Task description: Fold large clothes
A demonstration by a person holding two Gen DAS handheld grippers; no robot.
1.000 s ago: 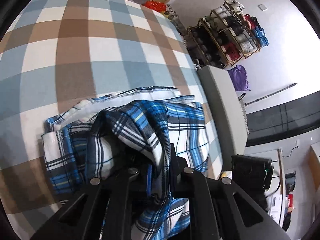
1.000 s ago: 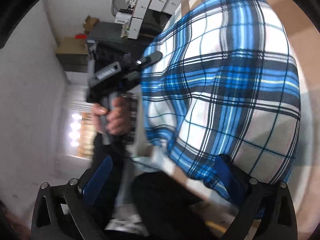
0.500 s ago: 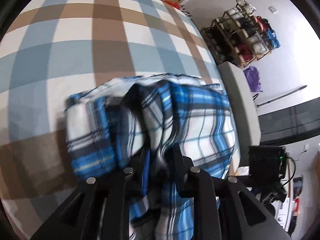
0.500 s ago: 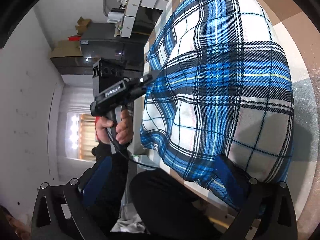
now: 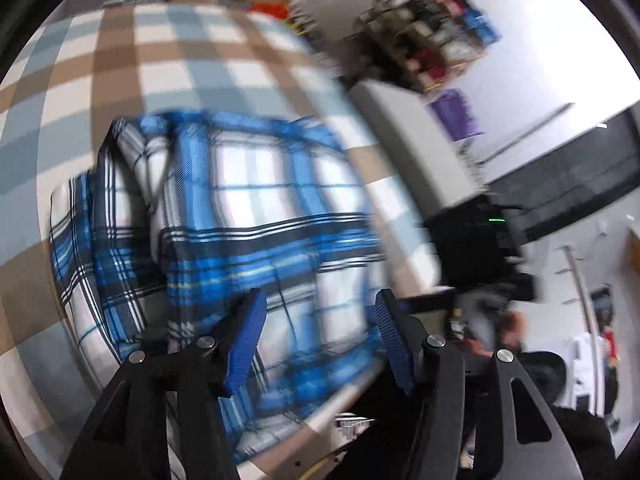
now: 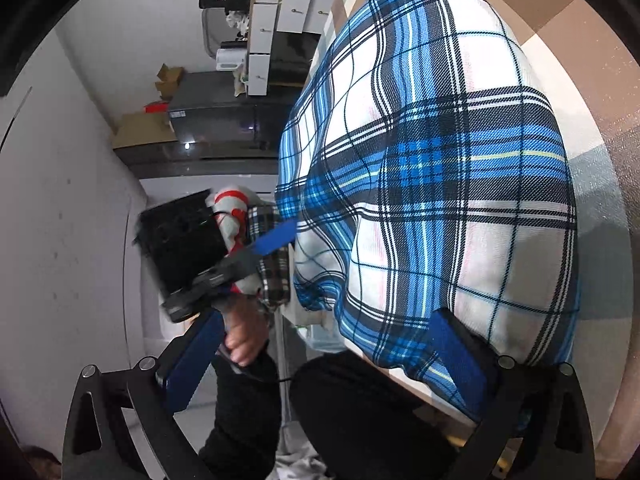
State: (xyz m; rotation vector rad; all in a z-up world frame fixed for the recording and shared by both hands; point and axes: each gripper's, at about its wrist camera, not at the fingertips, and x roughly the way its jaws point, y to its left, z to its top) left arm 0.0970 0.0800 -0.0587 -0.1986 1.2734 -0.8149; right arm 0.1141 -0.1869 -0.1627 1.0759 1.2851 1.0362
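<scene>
A blue, white and black plaid garment [image 5: 256, 208] lies folded into a thick bundle on the table's checked cloth [image 5: 160, 52]. My left gripper [image 5: 320, 298] hovers over the bundle's near edge. Its jaws are opening, and no cloth is caught between the blue pads [image 5: 244, 344]. In the right wrist view the same garment [image 6: 440, 184] fills the right side. My right gripper [image 6: 328, 320] stands wide open at the garment's near edge, with one finger against the cloth and nothing pinched. A hand [image 6: 244, 340] holds the left gripper there, and one of its blue pads [image 6: 276, 240] shows.
A rack of spools [image 5: 432, 40], a grey bench [image 5: 408, 136] and a black box [image 5: 472, 248] stand beyond the table's right edge. White drawers [image 6: 280, 32] and a dark cabinet [image 6: 224, 128] line the wall. The person's dark trousers [image 6: 360, 412] are close to the table edge.
The left gripper has let go of the plaid fold, opened its jaws and drawn back towards the table edge. The garment now lies flatter. The right gripper has stayed open and almost still.
</scene>
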